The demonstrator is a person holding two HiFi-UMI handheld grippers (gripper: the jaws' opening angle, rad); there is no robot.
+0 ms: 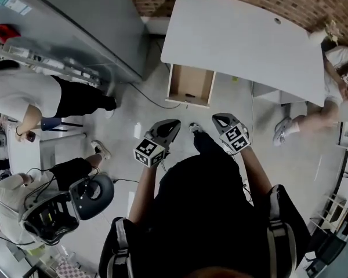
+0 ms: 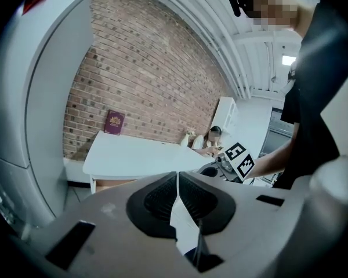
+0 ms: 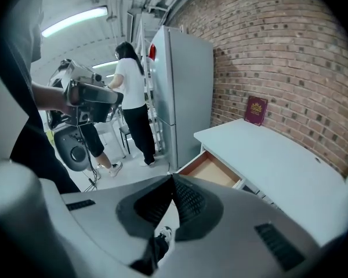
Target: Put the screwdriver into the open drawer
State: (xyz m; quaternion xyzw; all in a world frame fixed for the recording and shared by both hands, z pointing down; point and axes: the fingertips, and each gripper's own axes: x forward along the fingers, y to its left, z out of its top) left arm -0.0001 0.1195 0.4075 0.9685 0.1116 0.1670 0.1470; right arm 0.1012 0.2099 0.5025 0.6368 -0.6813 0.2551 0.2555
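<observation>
Head view, left gripper (image 1: 173, 123): fingers pressed together, empty, aimed at the drawer (image 1: 189, 83).
Head view, right gripper (image 1: 219, 119): just beside the left, tips together.
Head view, drawer: pulled out under the table (image 1: 238, 36), well beyond both fingertips; dark speck (image 1: 188, 95) inside, too small to name.
Left gripper view, fingers: touching tip to tip, nothing between; table far ahead.
Right gripper view, fingers: touching, nothing between; drawer ahead, right of the tips.
Task thing: screwdriver not made out in any view.

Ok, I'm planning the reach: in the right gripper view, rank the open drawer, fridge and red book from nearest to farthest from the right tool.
From the right tool:
1. open drawer, just ahead, centre.
2. fridge, behind the drawer, to the left.
3. red book, farthest, on the table by the brick wall.
</observation>
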